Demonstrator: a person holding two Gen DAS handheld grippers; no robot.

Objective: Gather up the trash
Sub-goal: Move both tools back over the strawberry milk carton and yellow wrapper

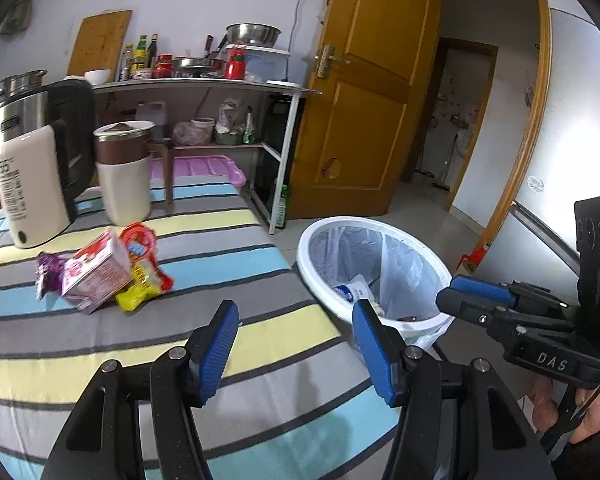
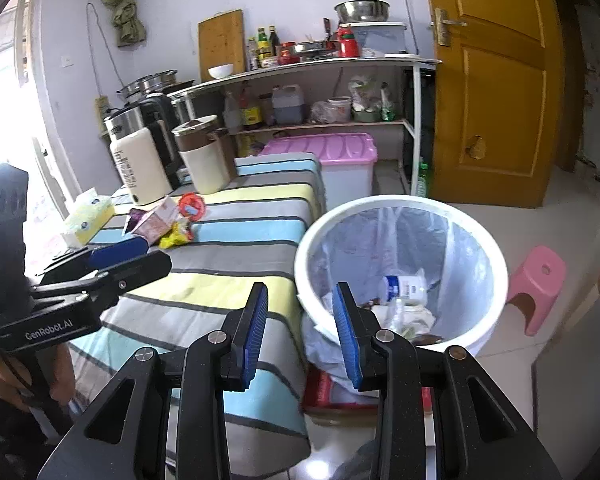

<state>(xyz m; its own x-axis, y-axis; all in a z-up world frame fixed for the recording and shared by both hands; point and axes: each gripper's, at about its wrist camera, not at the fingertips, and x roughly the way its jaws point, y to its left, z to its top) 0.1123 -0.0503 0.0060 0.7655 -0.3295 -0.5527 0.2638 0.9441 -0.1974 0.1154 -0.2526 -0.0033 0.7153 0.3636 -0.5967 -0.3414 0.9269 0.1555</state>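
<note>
Both the left gripper (image 1: 296, 344) and right gripper (image 2: 302, 332) gape empty beside the white lined plastic bin (image 2: 496, 280); approach the crumpled wrapper pile (image 1: 100, 276), seemingly loose, from above.

wrappers (image 1: 100, 276) on table (image 1: 240, 264), bin (image 1: 312, 248) just right of it

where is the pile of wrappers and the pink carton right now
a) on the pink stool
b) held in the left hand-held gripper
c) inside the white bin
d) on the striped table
d: the pink carton and the wrappers around it lie on the striped table, in front of the kettle, while the white bin stands beside the table on the floor and the left hand-held gripper is open and holds nothing.
</note>
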